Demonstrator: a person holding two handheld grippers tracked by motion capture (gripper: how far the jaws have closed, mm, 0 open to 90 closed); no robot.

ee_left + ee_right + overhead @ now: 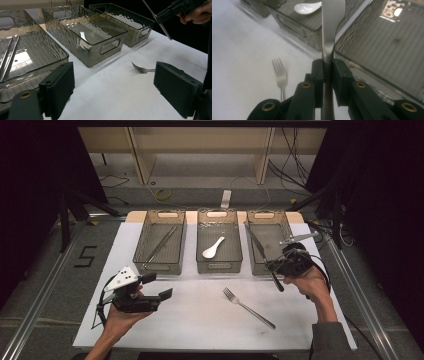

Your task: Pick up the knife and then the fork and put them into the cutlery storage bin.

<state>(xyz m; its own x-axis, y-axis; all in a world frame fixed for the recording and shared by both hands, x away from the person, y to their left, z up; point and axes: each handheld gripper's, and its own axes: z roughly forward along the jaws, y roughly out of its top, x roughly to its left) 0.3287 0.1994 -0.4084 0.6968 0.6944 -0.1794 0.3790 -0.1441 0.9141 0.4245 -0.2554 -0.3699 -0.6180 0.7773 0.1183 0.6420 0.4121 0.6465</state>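
My right gripper is shut on a table knife, held just above the front edge of the right-hand bin. The blade slants up and back over that bin, and the dark handle end hangs toward the table. Seen from the right gripper view, the knife stands upright, clamped between the pads of the right gripper. A metal fork lies on the white table, tines toward the bins. My left gripper hovers at the front left, open and holding nothing; its left gripper view shows the fork ahead.
Three clear bins stand in a row at the back of the white table. The left bin holds a pair of metal chopsticks; the middle bin holds a white spoon. Dark floor and cables lie beyond.
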